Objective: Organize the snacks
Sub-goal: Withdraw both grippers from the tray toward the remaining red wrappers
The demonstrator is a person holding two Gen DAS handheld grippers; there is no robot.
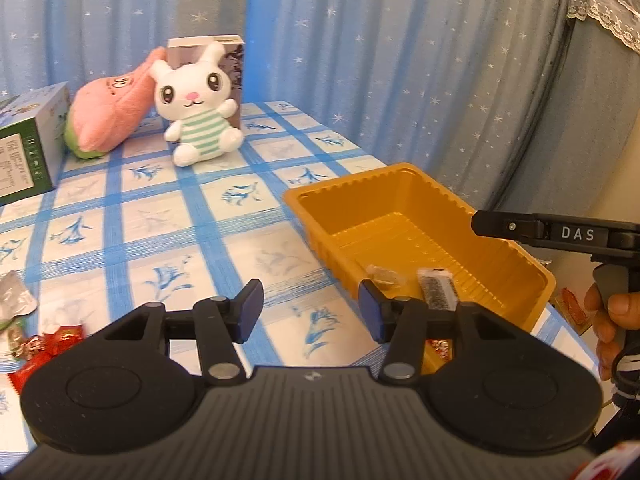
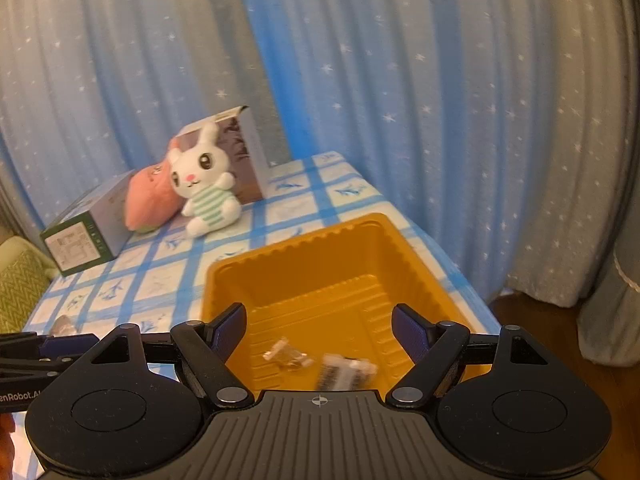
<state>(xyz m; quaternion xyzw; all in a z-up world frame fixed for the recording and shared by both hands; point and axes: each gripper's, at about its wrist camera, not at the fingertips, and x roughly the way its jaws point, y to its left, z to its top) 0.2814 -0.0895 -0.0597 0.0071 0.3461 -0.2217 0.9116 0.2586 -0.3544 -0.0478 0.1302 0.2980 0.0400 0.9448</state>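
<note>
A golden plastic tray sits on the blue checked tablecloth. Two wrapped snacks lie in it: a small clear-wrapped one and a dark bar in clear wrap. My left gripper is open and empty, above the cloth just left of the tray. My right gripper is open and empty, above the tray's near end; it also shows in the left wrist view. Red-wrapped snacks and a silver wrapper lie on the cloth at the left.
A white bunny plush, a pink plush, a brown box and a green-white box stand at the back. Starred curtains hang behind. The table edge runs right of the tray.
</note>
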